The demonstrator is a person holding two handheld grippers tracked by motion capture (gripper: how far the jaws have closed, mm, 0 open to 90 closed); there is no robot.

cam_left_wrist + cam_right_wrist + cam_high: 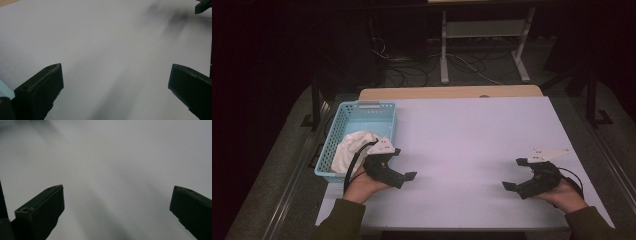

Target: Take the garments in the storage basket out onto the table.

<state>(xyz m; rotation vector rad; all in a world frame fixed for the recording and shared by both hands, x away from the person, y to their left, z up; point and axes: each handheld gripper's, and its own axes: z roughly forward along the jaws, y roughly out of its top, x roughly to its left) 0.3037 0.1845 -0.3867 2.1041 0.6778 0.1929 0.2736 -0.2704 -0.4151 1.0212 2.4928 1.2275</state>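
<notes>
A light blue plastic basket point(343, 120) stands at the table's left edge with a crumpled white cloth point(352, 147) inside it. My left gripper point(405, 163) rests on the white table just right of the basket, open and pointing right, with bare table between its jaws point(116, 80). My right gripper point(514, 173) lies near the front right of the table, open and pointing left toward the other one. In the right gripper view its jaws stand wide apart over plain table point(117, 202). A jaw tip of the right gripper point(203, 6) shows far off in the left gripper view.
The white tabletop point(472, 130) stretches wide between and beyond the grippers. A corner of the basket point(5, 90) shows beside the left jaw. Behind the table are a wooden strip point(452, 92), cables on the floor and a white metal stand point(482, 30).
</notes>
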